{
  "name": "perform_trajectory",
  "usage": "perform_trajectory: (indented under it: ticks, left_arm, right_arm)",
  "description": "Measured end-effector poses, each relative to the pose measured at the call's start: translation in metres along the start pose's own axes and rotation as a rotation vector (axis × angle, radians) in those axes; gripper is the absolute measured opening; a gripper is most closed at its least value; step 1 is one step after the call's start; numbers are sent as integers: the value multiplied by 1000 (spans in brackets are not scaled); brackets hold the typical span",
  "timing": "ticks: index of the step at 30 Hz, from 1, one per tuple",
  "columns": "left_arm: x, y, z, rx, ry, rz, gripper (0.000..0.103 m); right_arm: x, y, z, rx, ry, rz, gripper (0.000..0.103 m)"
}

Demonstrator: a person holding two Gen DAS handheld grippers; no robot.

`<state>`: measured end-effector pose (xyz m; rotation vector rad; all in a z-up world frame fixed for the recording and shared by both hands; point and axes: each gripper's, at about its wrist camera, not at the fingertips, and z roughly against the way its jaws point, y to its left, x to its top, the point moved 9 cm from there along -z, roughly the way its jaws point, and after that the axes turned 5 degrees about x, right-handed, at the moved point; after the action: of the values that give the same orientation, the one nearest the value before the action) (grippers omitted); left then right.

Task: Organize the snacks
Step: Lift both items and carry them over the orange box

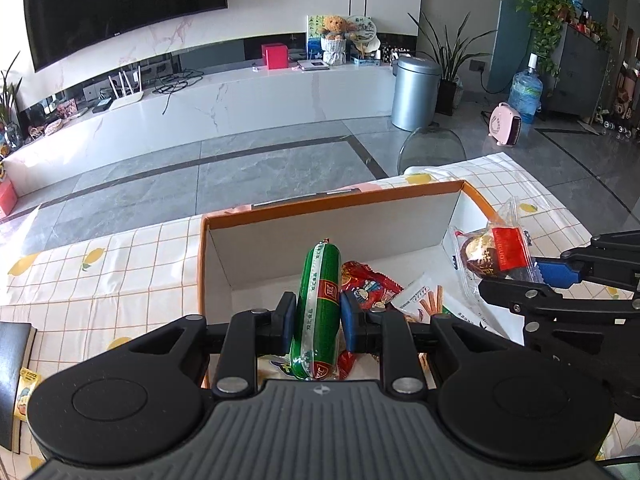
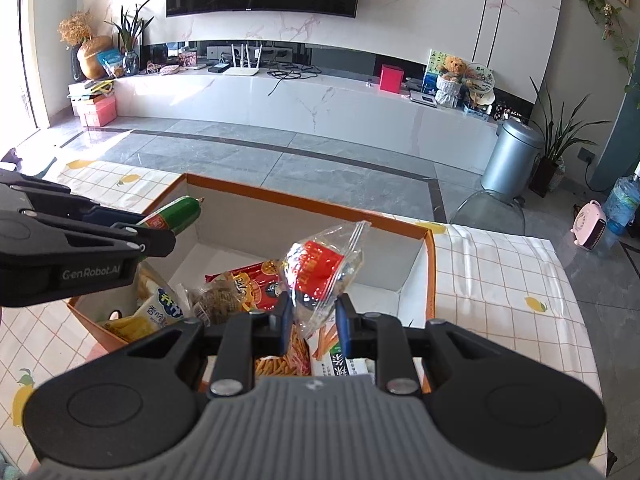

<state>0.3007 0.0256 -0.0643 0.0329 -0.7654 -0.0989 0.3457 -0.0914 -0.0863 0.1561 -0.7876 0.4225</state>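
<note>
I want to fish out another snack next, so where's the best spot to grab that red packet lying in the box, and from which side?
Judging by its pose, grip the red packet across its crinkled near end, coming down from above. It lies flat on the floor of the box, wedged between the stick-snack pack and the green sausage held by the left gripper, so sideways approaches look blocked.

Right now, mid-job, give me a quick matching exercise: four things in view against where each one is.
Things:
1. green sausage
2. clear packet with red label
3. orange-rimmed box
4. pink heater

Places:
A. on the floor
B. on the lemon-print tablecloth
C. clamped in the left gripper
D. clamped in the right gripper

Pairs: 1-C, 2-D, 3-B, 4-A
</note>
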Motion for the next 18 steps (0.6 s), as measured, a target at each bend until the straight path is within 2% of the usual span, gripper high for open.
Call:
perform_trajectory:
  ticks: [8,18]
  left_arm:
    - [-13,-1,-34,5,80,-34,26]
    - [-22,-4,-56,14,133,-71,26]
  right_arm:
    - [-12,-6,-53,17,122,-6,19]
    - [-25,-8,-84,8,192,43,19]
